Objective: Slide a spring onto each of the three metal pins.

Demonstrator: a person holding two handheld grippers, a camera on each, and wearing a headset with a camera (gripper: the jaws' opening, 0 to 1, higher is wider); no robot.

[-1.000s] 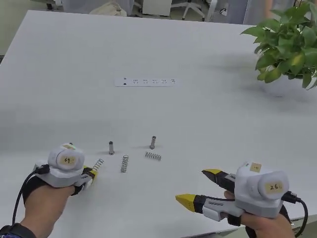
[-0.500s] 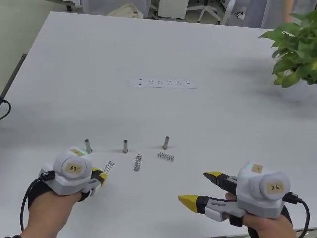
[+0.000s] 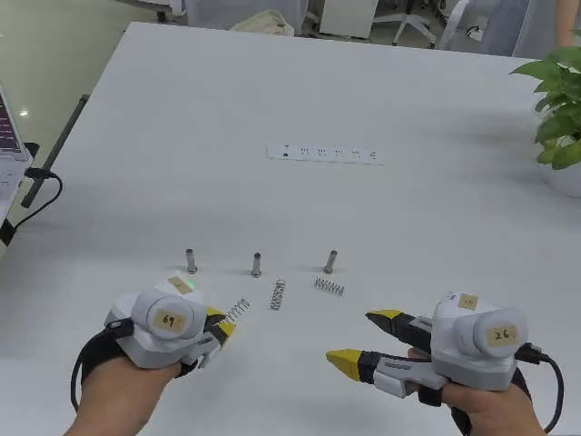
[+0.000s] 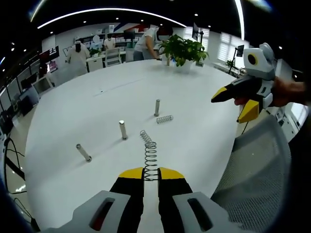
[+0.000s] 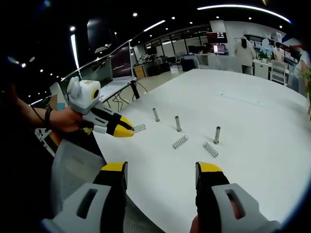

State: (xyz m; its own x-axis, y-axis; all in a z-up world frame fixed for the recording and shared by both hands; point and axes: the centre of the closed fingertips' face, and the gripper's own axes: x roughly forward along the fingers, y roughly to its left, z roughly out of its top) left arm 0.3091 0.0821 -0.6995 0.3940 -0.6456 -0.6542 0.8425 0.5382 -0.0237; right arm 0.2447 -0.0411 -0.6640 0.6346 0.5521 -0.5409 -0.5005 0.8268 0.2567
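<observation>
Head view, nearest first: the left gripper (image 3: 222, 327) has its jaws drawn narrow on the near end of a spring (image 3: 238, 310), which reaches out ahead of the tips; whether its far end touches the white table (image 3: 436, 218) I cannot tell. To the right, the right gripper (image 3: 361, 337) hovers with jaws spread wide, holding nothing. Just beyond, a second spring (image 3: 278, 293) and a third spring (image 3: 329, 287) lie flat. Behind them the left pin (image 3: 191, 261), middle pin (image 3: 256, 264) and right pin (image 3: 330, 262) stand upright in a row. Farther back lies a power strip (image 3: 324, 153), with a plant (image 3: 563, 73) at the right edge.
</observation>
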